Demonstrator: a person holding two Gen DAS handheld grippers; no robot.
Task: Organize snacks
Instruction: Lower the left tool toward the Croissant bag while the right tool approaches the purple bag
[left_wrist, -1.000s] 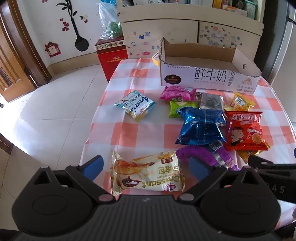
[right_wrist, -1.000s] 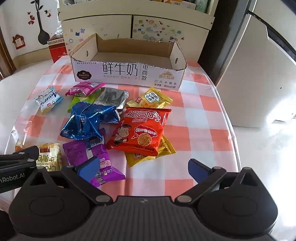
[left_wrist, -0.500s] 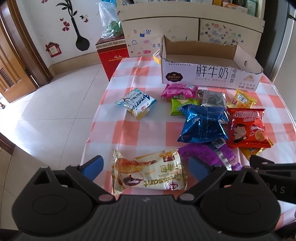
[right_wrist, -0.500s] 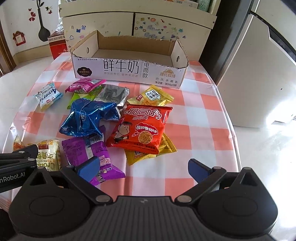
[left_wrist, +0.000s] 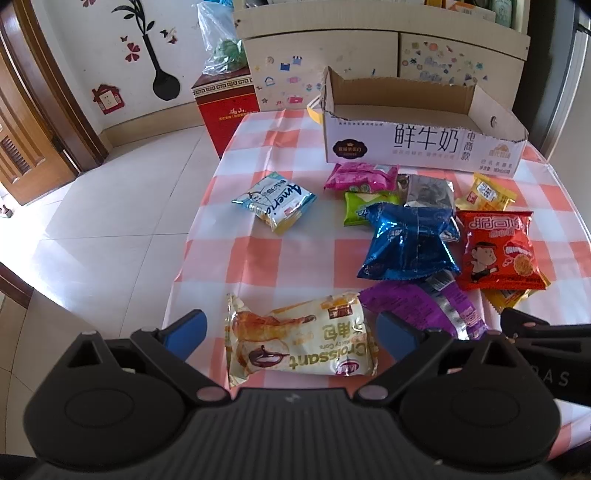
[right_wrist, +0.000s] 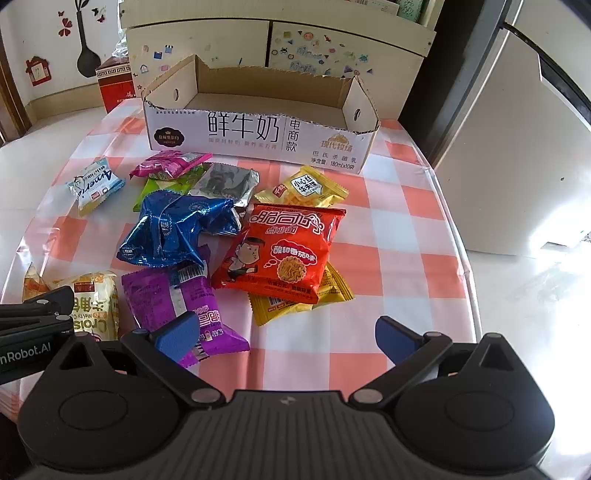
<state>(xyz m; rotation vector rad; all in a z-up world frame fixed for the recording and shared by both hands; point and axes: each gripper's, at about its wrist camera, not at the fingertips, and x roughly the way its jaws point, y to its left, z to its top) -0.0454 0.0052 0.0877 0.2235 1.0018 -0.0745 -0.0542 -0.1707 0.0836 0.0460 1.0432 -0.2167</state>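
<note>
1. Fingers on the left gripper (left_wrist: 291, 334) spread wide, holding nothing; they straddle the croissant pack (left_wrist: 301, 339) at the near tabletop edge, blue pads either side, no visible contact.
2. Right gripper (right_wrist: 286, 338) fingers also wide open and empty, hovering over the near edge; left pad overlaps the purple pack (right_wrist: 181, 306) in view, contact can't be told.
3. Carton (right_wrist: 258, 122) sits open at the far side of the checked tabletop (right_wrist: 399, 258), nothing visible inside.
4. Snacks all lie loose in front of it: red noodle pack (right_wrist: 284, 254) on top of a yellow pack (right_wrist: 332, 291), blue foil bag (right_wrist: 173, 232) left of it, overlapping a silver pack (right_wrist: 225, 184).
5. Pink pack (right_wrist: 168, 166) lies over a green one (right_wrist: 162, 186) just before the carton; small yellow pack (right_wrist: 306, 186) to the right.
6. Light-blue pack (left_wrist: 275, 201) lies apart, left of the pile.
</note>
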